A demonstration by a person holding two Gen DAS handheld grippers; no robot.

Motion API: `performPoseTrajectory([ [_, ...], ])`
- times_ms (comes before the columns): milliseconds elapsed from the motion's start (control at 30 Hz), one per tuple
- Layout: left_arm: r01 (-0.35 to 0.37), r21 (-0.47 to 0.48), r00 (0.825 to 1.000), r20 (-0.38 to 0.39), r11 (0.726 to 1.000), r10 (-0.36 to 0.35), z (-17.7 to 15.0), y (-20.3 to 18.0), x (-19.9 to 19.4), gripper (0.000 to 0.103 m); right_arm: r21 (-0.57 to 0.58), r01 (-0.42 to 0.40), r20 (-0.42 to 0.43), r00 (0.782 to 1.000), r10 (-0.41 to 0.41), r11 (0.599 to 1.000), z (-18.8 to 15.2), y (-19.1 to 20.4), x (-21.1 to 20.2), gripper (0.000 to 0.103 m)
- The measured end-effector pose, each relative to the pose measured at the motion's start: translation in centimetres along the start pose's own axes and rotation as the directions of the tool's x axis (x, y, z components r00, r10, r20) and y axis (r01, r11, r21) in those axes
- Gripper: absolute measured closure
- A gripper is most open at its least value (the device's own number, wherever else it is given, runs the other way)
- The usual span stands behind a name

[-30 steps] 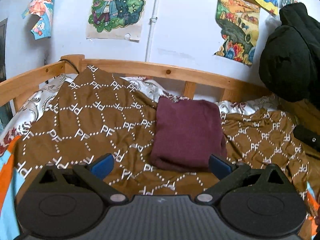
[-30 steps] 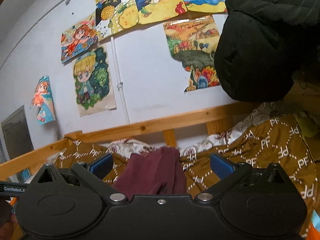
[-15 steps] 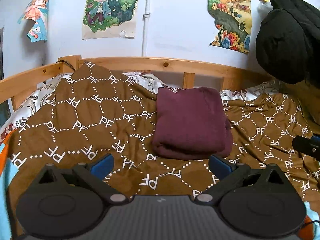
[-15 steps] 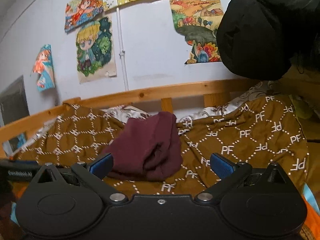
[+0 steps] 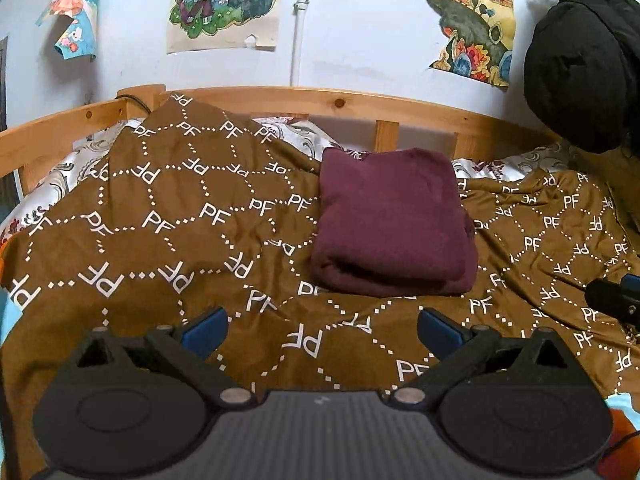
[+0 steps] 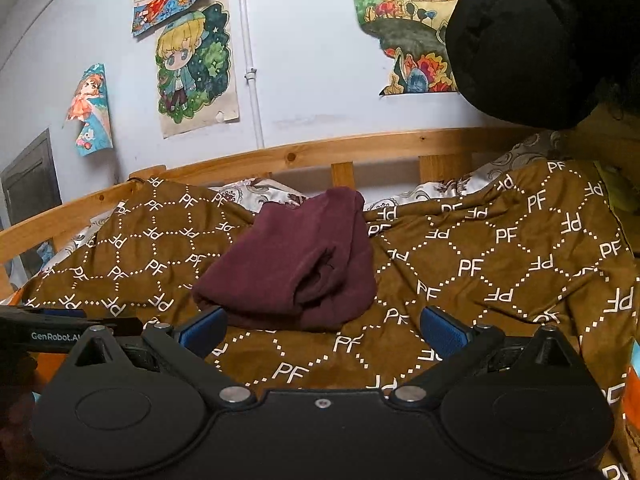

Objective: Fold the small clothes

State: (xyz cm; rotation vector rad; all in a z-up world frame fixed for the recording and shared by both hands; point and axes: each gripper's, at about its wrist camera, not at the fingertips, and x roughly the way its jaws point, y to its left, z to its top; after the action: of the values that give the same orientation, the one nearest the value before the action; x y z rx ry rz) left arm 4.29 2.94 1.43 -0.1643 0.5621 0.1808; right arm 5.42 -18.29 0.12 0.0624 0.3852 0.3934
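A maroon garment [image 5: 394,224] lies folded into a thick rectangle on the brown patterned blanket [image 5: 168,220], near the wooden headboard. It also shows in the right wrist view [image 6: 296,264], where its open folded layers face me. My left gripper [image 5: 322,330] is open and empty, held back from the garment's near edge. My right gripper [image 6: 323,330] is open and empty, just short of the garment. The right gripper's tip shows at the right edge of the left wrist view [image 5: 616,298]. The left gripper's body shows at the left edge of the right wrist view [image 6: 52,330].
A wooden bed rail [image 5: 344,106] runs behind the blanket. A black jacket [image 5: 580,60] hangs at the upper right, also in the right wrist view [image 6: 540,40]. Drawings [image 5: 224,0] are taped to the white wall. A patterned white sheet [image 5: 60,168] shows by the left rail.
Both grippers have pulled back and tilted down, so the folded garment sits lower and farther in view. The garment lies still and both grippers stay open.
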Motion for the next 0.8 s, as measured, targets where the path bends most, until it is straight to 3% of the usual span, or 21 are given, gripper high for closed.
performPoseTrajectory([
  [800, 0.007, -0.020, 1.000, -0.026, 1.000, -0.008, -0.14, -0.06, -0.02, 0.001, 0.011, 0.012, -0.005, 1.000, -0.012, 1.000, 0.09, -0.21, -0.11, 0.000],
])
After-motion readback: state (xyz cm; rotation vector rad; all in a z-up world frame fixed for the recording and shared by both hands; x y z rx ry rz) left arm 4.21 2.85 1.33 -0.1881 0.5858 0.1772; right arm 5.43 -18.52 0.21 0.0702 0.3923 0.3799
